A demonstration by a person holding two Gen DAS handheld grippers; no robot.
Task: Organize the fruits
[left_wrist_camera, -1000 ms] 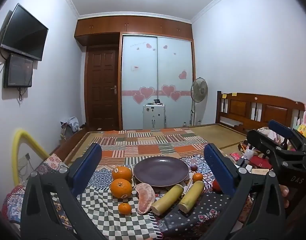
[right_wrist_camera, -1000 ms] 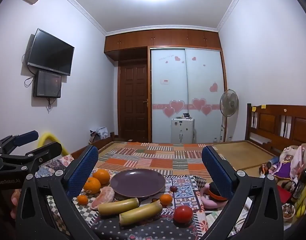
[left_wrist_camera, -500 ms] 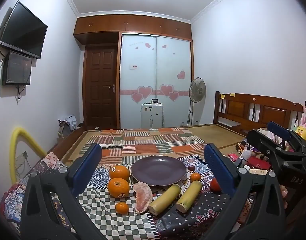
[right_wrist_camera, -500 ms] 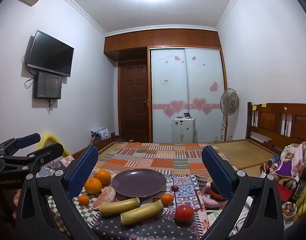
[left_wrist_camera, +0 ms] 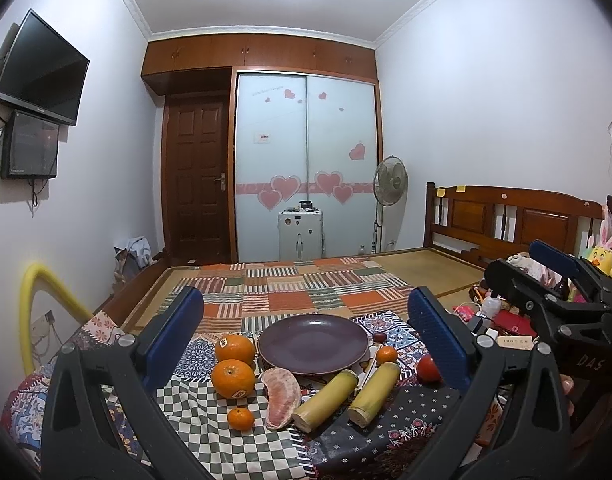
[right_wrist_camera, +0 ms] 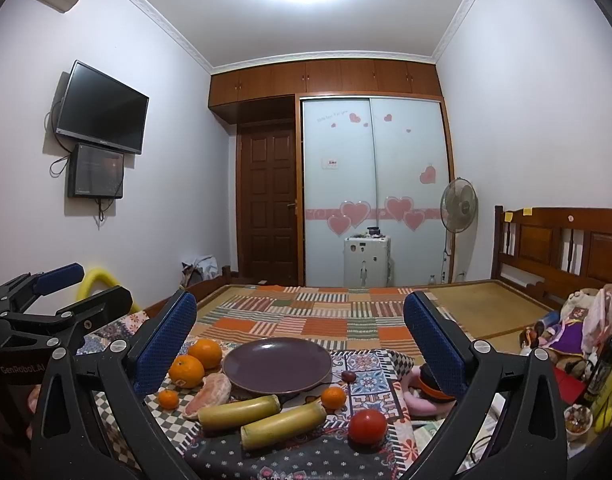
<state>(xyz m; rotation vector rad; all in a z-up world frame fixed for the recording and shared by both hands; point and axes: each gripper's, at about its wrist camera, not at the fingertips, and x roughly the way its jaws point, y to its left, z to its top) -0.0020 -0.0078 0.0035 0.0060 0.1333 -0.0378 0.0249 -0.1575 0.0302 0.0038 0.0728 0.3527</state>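
Observation:
An empty purple plate [left_wrist_camera: 313, 344] [right_wrist_camera: 277, 364] sits on a patterned cloth. Two large oranges [left_wrist_camera: 233, 378] [right_wrist_camera: 186, 370] lie left of it, with a small mandarin [left_wrist_camera: 240, 418] [right_wrist_camera: 168, 399] and a peeled pomelo segment [left_wrist_camera: 281, 396] [right_wrist_camera: 210, 394] in front. Two yellow-green sugarcane pieces [left_wrist_camera: 325, 400] [right_wrist_camera: 282, 424] lie before the plate. Another mandarin [left_wrist_camera: 386, 354] [right_wrist_camera: 333, 397], a red tomato [left_wrist_camera: 428, 368] [right_wrist_camera: 367, 426] and a small dark fruit [right_wrist_camera: 348, 376] are to the right. My left gripper [left_wrist_camera: 306, 340] and right gripper [right_wrist_camera: 300, 344] are open, empty, held back from the fruit.
The cloth covers a low table [right_wrist_camera: 306, 460] in front of a bed with a patchwork mat [left_wrist_camera: 306, 284]. Toys and bottles [right_wrist_camera: 577, 344] crowd the right side. A yellow foam tube [left_wrist_camera: 38, 304] stands at left. A fan [left_wrist_camera: 390, 180] and wardrobe are far behind.
Both views have shifted slightly; the table and fruit sit a little lower and closer in the left wrist view. Nothing was grasped or moved on the table.

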